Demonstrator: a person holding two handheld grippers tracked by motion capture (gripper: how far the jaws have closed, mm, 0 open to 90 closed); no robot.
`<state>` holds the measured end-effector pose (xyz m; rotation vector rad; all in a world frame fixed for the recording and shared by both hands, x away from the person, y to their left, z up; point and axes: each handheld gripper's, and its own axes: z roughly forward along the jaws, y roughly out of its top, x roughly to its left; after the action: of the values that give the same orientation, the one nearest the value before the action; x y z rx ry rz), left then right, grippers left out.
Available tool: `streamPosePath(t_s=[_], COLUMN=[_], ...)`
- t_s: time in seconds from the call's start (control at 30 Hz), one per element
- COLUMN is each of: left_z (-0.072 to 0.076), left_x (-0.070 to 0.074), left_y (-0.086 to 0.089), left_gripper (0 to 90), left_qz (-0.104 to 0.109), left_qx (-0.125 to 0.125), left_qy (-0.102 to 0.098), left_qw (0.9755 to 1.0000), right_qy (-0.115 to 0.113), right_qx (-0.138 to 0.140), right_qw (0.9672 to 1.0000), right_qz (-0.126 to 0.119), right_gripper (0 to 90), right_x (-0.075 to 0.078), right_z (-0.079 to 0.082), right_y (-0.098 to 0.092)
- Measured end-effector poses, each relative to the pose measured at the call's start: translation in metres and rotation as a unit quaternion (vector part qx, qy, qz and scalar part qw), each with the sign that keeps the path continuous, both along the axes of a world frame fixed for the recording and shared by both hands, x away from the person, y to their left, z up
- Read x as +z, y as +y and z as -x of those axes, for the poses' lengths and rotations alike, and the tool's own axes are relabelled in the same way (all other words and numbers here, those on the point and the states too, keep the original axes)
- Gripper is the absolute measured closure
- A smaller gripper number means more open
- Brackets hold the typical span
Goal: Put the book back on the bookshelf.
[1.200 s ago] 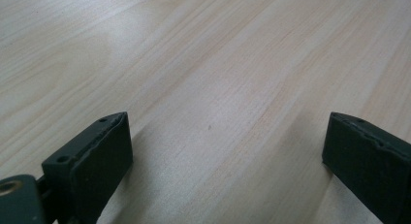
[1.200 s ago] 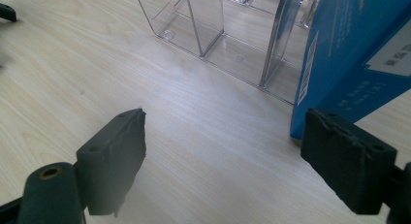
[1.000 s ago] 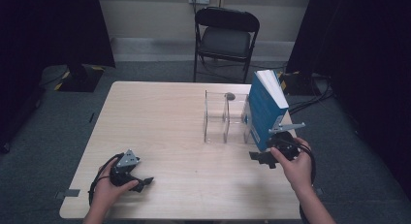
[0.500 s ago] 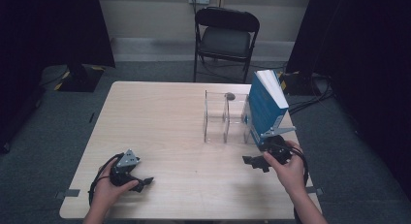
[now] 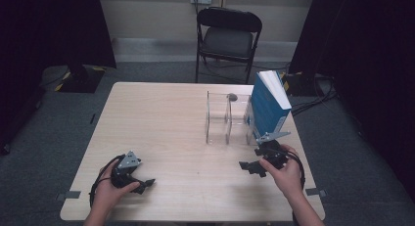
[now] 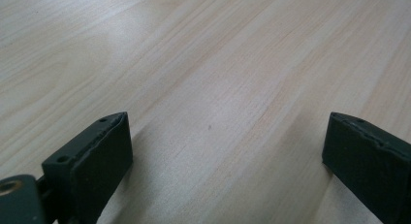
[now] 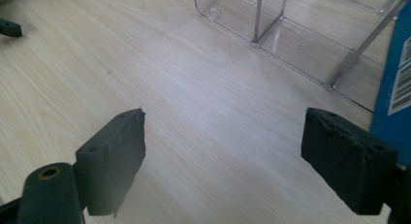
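No legible text; barcode label on blue book (image 7: 398,83), digits unreadable.

High view: overhead, facing forward and down over tabletop (image 5: 171,128). Gripper views: close, low, sharing its wood.

I am looking at a wide stretch of bare table (image 5: 166,128) lying open between my left gripper (image 5: 144,183) and my right gripper (image 5: 249,167); nothing is standing there. Ahead of my right gripper, the clear rack (image 5: 226,119) is rising from the wood, its thin walls splitting it into narrow slots. The blue book (image 5: 268,107) is standing upright at the rack's right end, just beside my right jaw in the right gripper view (image 7: 395,88), blocking that side. Both pairs of jaws are standing wide apart over bare wood. A chair (image 5: 228,35) is standing beyond the far edge.
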<state>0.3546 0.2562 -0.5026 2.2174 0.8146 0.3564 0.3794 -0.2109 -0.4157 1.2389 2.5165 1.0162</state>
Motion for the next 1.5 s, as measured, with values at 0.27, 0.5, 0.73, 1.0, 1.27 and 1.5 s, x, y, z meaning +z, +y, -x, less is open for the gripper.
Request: streamPosePath(t_s=[0.27,0.5,0.73,1.0,1.27,1.5], left_z=[0.000,0.000,0.000,0.000,0.000,0.000], left_x=[0.000,0.000,0.000,0.000,0.000,0.000], left_y=[0.000,0.000,0.000,0.000,0.000,0.000], left_gripper=[3.5,3.5,3.5,3.5,3.5,3.5], left_qz=[-0.001,0.001,0.000,0.001,0.000,0.000], left_qx=[0.000,0.000,0.000,0.000,0.000,0.000], left_qy=[0.000,0.000,0.000,0.001,0.000,0.000], left_qw=[1.0000,1.0000,1.0000,1.0000,1.0000,1.0000], right_qy=[0.003,0.008,0.011,0.019,0.025,0.022], right_qx=[0.005,0.011,0.012,0.013,0.015,0.023], right_qw=[1.0000,0.9999,0.9999,0.9997,0.9996,0.9995], right_qz=[-0.004,-0.006,-0.003,-0.009,-0.002,0.003], right_gripper=[15.7,15.7,15.7,15.8,15.8,15.8], right_x=[-0.010,-0.017,-0.025,-0.035,-0.045,-0.053], right_z=[0.000,0.001,0.002,0.002,0.004,0.005], right_y=[0.005,0.009,0.012,0.015,0.018,0.019])
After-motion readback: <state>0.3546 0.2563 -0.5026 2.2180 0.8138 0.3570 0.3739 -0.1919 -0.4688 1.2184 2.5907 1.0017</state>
